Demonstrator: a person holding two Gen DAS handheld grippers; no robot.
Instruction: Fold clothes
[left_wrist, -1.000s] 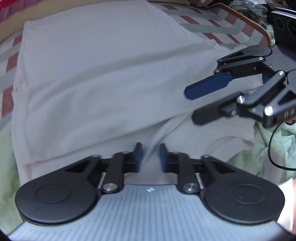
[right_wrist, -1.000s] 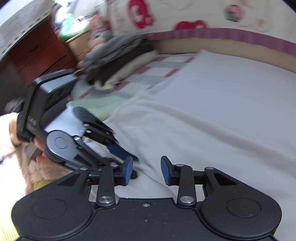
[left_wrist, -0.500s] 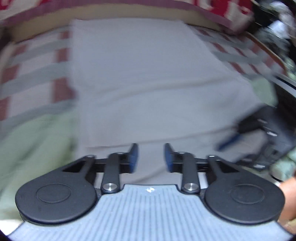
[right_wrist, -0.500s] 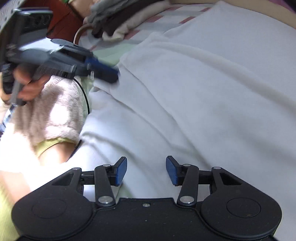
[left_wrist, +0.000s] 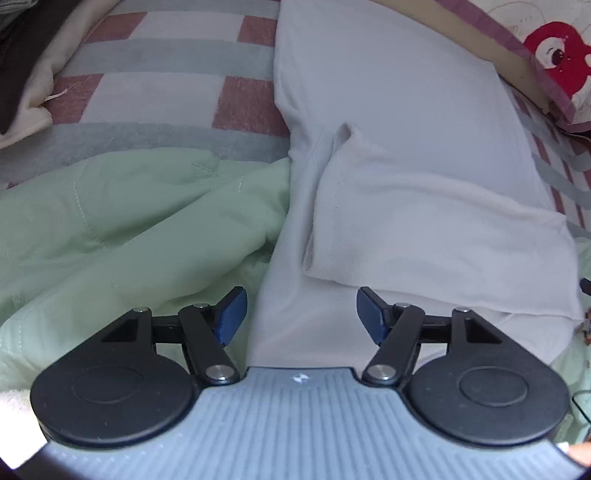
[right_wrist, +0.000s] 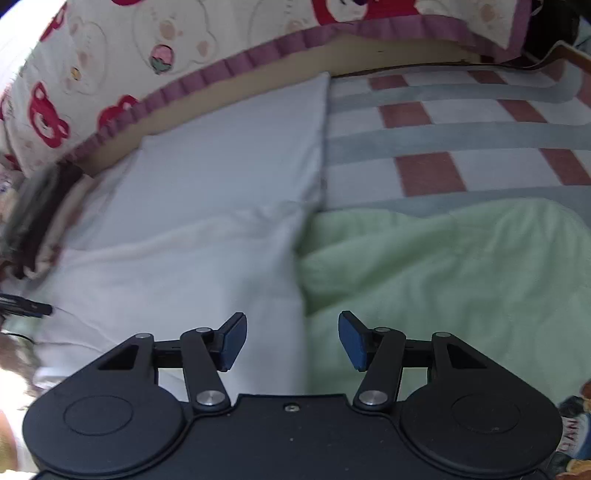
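Note:
A white garment (left_wrist: 406, 147) lies flat on the bed, one sleeve (left_wrist: 351, 206) folded in over its body. My left gripper (left_wrist: 299, 314) hovers above the garment's near left edge, its jaws opening, with cloth below them but nothing pinched. In the right wrist view the same white garment (right_wrist: 207, 221) fills the left half. My right gripper (right_wrist: 291, 339) hangs over its right edge where it meets the green blanket, jaws opening and empty.
A pale green blanket (left_wrist: 129, 221) (right_wrist: 443, 288) lies bunched on both sides of the garment, over a checked red, white and grey sheet (right_wrist: 443, 140). A bear-print pillow (right_wrist: 110, 66) lines the far edge. Dark folded clothes (left_wrist: 22, 55) sit at the left corner.
Both grippers let go and their jaws widened. They swung apart, the left toward the garment's left edge and the right to its right edge; neither sees the other's fingers now.

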